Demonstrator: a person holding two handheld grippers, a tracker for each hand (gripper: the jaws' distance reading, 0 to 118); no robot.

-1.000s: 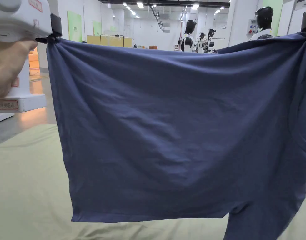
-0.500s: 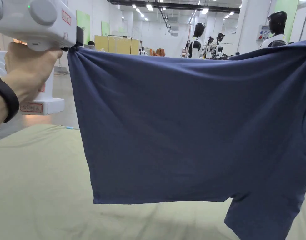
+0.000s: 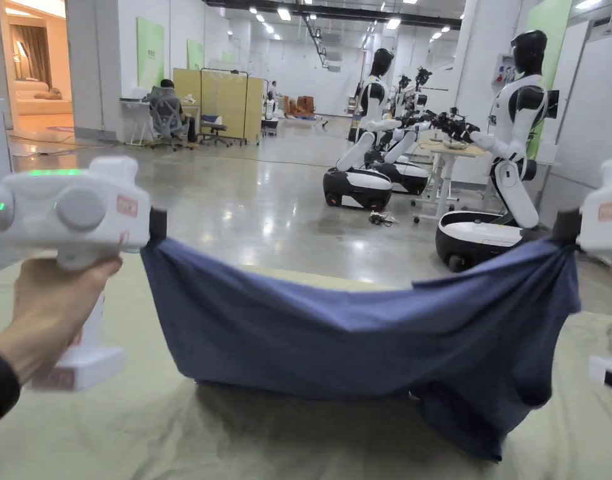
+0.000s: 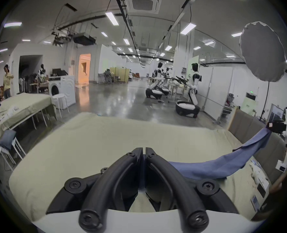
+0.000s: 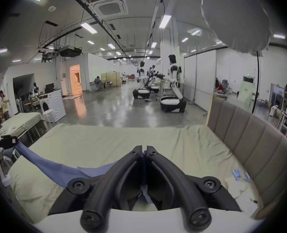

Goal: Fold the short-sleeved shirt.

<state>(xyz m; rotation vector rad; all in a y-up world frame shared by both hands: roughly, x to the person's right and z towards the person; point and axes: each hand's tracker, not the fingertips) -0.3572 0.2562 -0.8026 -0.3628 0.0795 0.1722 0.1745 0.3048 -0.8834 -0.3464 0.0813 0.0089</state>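
Both grippers, left gripper (image 3: 155,226) and right gripper (image 3: 566,226), clench the shirt (image 3: 361,325) over the bed (image 3: 110,437), headboard (image 5: 250,135) alongside.

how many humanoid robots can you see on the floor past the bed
3 at least. One white-and-black robot stands nearest, on the right; a second stands farther back, left of it; a third sits between them, mostly hidden. More may stand behind.

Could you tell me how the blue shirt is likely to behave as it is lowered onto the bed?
The shirt is probably very floppy: it sags between the left tool and the right tool. It seems light, its lower part crumpling on the bed. It will likely need smoothing.
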